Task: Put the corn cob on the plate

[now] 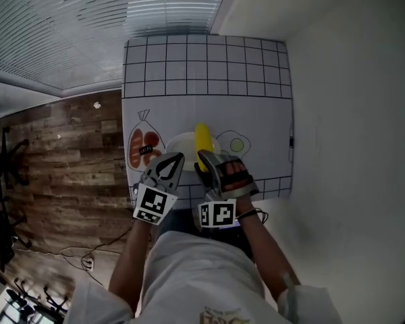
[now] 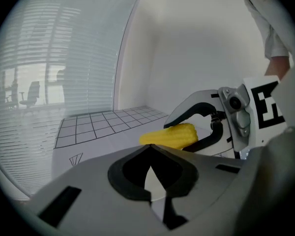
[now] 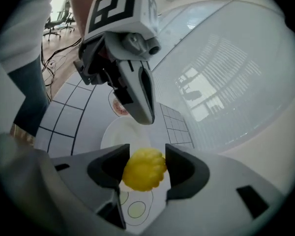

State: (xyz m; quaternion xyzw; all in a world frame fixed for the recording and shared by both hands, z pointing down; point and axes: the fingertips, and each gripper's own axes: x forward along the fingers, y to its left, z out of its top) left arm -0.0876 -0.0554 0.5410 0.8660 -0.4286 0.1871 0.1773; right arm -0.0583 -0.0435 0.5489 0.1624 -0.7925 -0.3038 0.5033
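Corn (image 1: 202, 140) clamped in your right gripper (image 3: 143, 165), poised over the plate (image 1: 179, 145). Your left gripper (image 2: 149, 147) is closed and empty. Pickup is done; you have yet to lower and release.

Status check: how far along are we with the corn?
Done: the corn is picked up, clamped in the right claw. In hand: it hangs over the plate; whether it touches the plate I cannot tell. Left: set it down, open the claw and back off. The left claw is shut and empty beside it.
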